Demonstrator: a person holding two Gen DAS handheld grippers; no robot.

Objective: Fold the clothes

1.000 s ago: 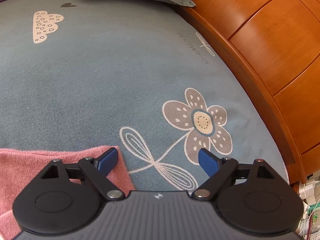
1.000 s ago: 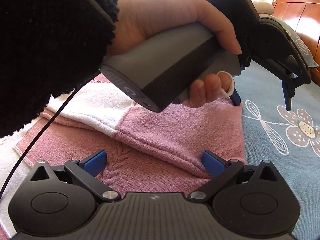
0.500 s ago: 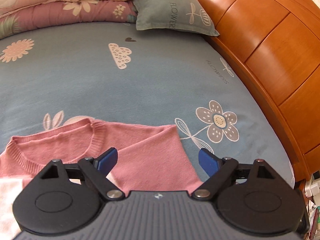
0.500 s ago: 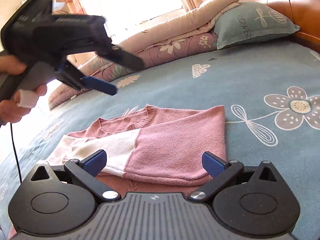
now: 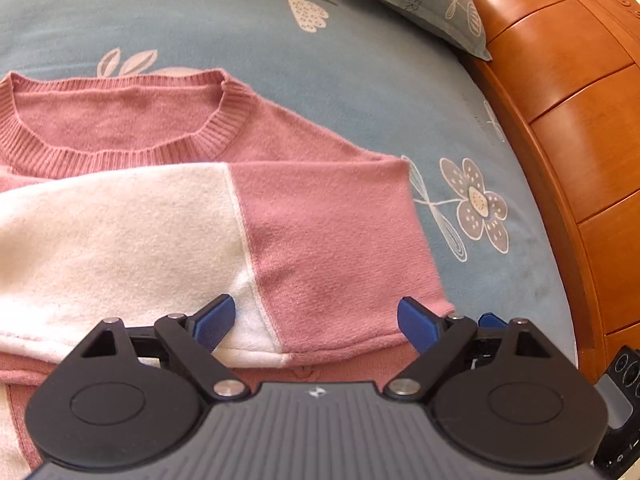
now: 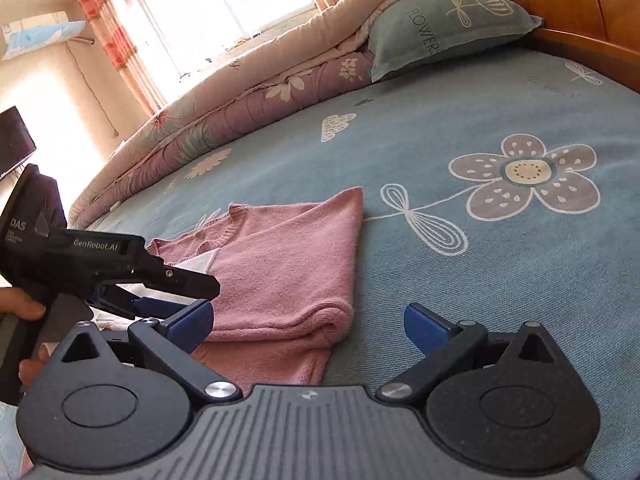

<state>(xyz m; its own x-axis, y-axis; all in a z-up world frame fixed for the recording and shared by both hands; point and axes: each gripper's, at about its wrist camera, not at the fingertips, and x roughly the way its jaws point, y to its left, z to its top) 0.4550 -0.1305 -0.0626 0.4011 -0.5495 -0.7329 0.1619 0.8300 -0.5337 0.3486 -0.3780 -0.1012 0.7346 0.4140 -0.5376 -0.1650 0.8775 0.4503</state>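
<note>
A pink and white knit sweater [image 5: 328, 232] lies flat on the blue bed sheet [image 5: 360, 72], its ribbed collar [image 5: 120, 148] at the upper left. One sleeve is folded across the body, white on the left and pink on the right. My left gripper [image 5: 316, 320] hovers open just above that sleeve's near edge, holding nothing. In the right wrist view the sweater [image 6: 280, 264] shows its folded right edge. My right gripper [image 6: 308, 322] stands open around that edge's near corner. The left gripper [image 6: 180, 294], in a person's hand, reaches in over the sweater from the left.
A wooden headboard [image 5: 568, 128] runs along the right side of the bed. A grey-green pillow [image 6: 444, 28] and a rolled quilt [image 6: 240, 100] lie at the far end. A bright window [image 6: 224, 0] and curtains are behind them. Bare sheet [image 6: 500, 240] stretches right of the sweater.
The left gripper has swung from the bare sheet at the sweater's corner to over the folded sleeve. The right gripper has shifted right to the sweater's folded edge. Both stayed open.
</note>
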